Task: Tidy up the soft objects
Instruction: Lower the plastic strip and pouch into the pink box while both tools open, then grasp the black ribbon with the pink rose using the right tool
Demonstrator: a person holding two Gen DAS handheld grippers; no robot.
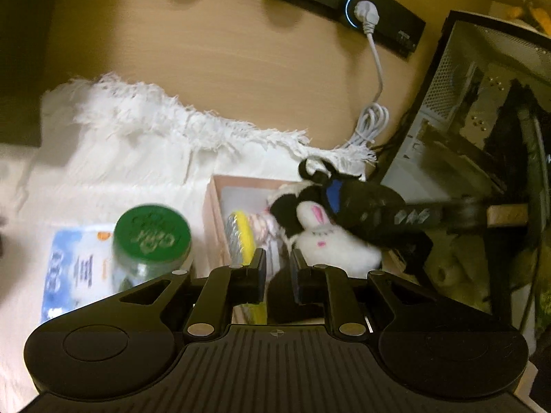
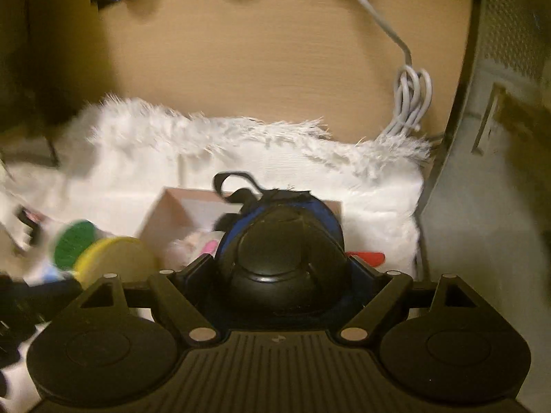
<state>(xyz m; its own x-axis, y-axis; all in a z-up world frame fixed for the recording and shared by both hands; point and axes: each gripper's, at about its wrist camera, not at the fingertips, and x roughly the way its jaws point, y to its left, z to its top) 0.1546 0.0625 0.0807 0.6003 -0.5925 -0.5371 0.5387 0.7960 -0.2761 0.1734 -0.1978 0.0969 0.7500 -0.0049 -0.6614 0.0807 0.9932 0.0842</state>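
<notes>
A white fringed cloth covers the near part of a light wooden desk, with a computer case standing at the right. Nearest, the left gripper has its jaws drawn narrow; something dark sits between them, but I cannot tell what it is or whether it is gripped. Just left of it stands a glass jar with a green lid; the raised lettering on the lid is too blurred to read. Beside that lies a blue and white packet, print illegible. The right gripper has its jaws wide on a round black and blue pouch, whose strap loop points away toward the wall. It hangs over the pink box, which holds a white bunny plush, face up, ears pointing away, and a yellow sponge. Farther back, a white cable runs up to a black socket strip.
</notes>
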